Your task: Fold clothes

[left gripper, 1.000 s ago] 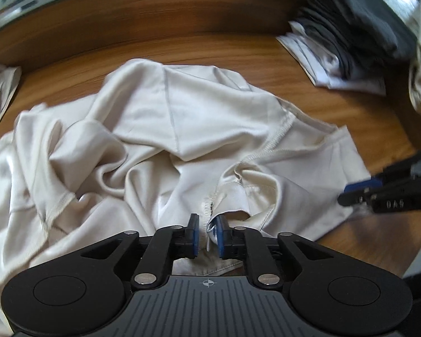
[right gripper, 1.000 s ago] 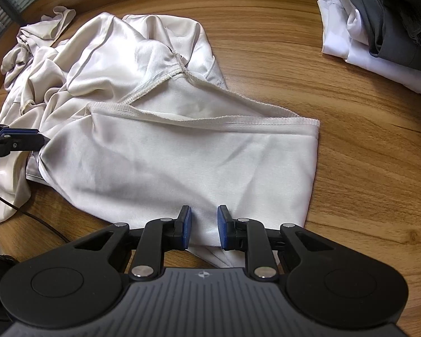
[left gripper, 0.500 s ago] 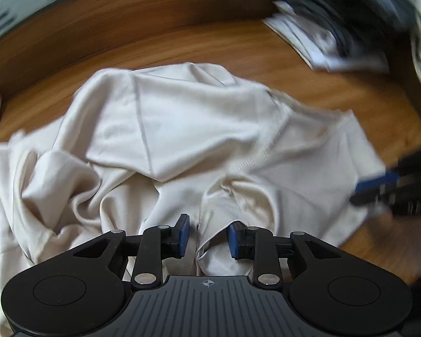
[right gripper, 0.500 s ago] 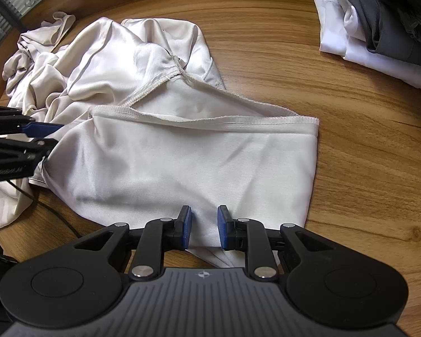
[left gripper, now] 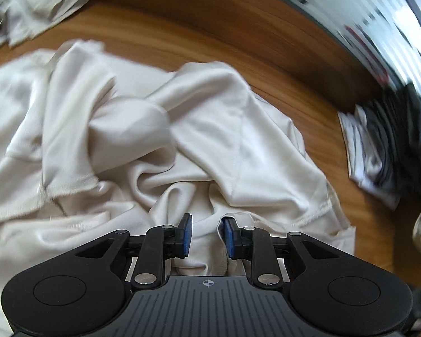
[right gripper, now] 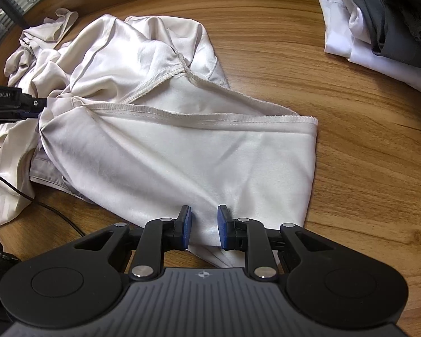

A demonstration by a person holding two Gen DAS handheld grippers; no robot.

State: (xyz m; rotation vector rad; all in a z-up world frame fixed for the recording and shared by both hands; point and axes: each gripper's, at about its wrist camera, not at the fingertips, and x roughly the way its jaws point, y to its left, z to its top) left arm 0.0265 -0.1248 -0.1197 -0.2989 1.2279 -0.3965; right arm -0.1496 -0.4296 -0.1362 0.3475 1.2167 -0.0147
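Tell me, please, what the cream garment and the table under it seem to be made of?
The cream garment looks like a thin satin-like fabric, perhaps silk or polyester: it has a soft sheen, drapes in smooth folds and shows stitched hems. The table looks like wood or a wood-look laminate with a smooth finish: brown grain lines run across it; which of the two, I cannot tell.

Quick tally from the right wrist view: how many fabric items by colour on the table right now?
Cream satin garment: 1
Cream crumpled cloth at far left: 1
White folded pieces in the stack: at least 1
Dark grey folded pieces on top: at least 1
Total: at least 4
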